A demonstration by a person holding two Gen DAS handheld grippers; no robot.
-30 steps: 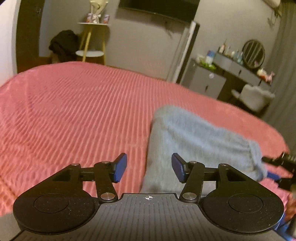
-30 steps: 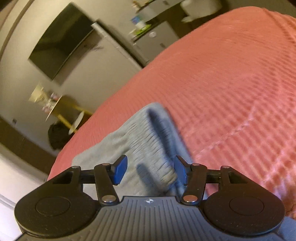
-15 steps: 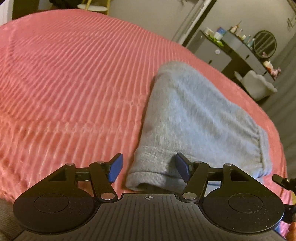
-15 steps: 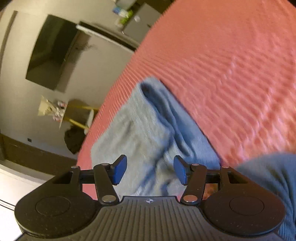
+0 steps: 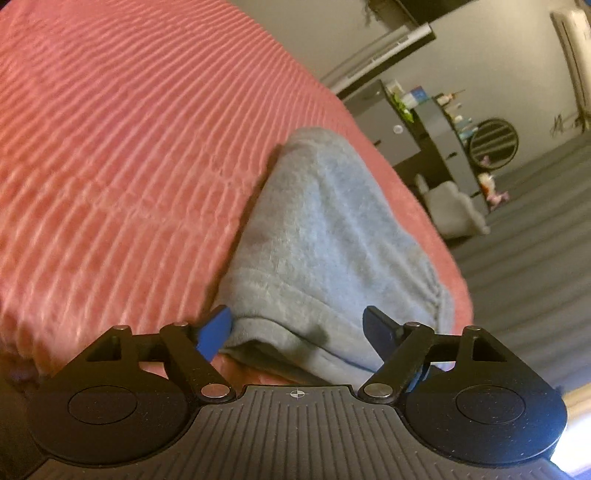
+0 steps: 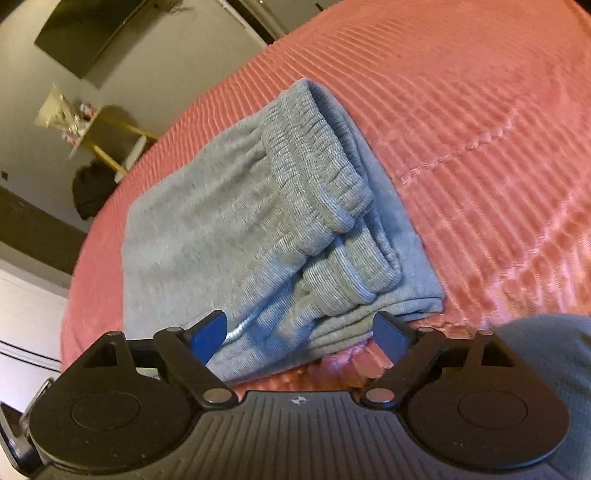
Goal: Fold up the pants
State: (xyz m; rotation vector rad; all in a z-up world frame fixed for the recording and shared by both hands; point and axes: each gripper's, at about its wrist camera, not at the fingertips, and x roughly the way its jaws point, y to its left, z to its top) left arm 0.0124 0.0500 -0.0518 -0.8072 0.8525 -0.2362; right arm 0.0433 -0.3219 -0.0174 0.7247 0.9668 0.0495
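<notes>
Light grey-blue pants [image 5: 325,236] lie folded into a compact stack on the pink ribbed bedspread [image 5: 110,155]. In the right wrist view the pants [image 6: 229,229] show their ribbed waistband and cuffs on top at the near right. My left gripper [image 5: 297,328] is open, its jaws standing either side of the stack's near folded edge, empty. My right gripper [image 6: 299,332] is open too, its jaws either side of the stack's near corner, holding nothing.
The bedspread [image 6: 480,129] spreads wide around the pants. A dresser with a round mirror [image 5: 493,142] and a pale chair [image 5: 454,218] stand beyond the bed. A wall TV [image 6: 85,33] and a yellow-legged side table [image 6: 99,140] are across the room.
Both grippers have come down and closer to the folded pants, whose near edges now lie between their open jaws. The pants have stayed in place.
</notes>
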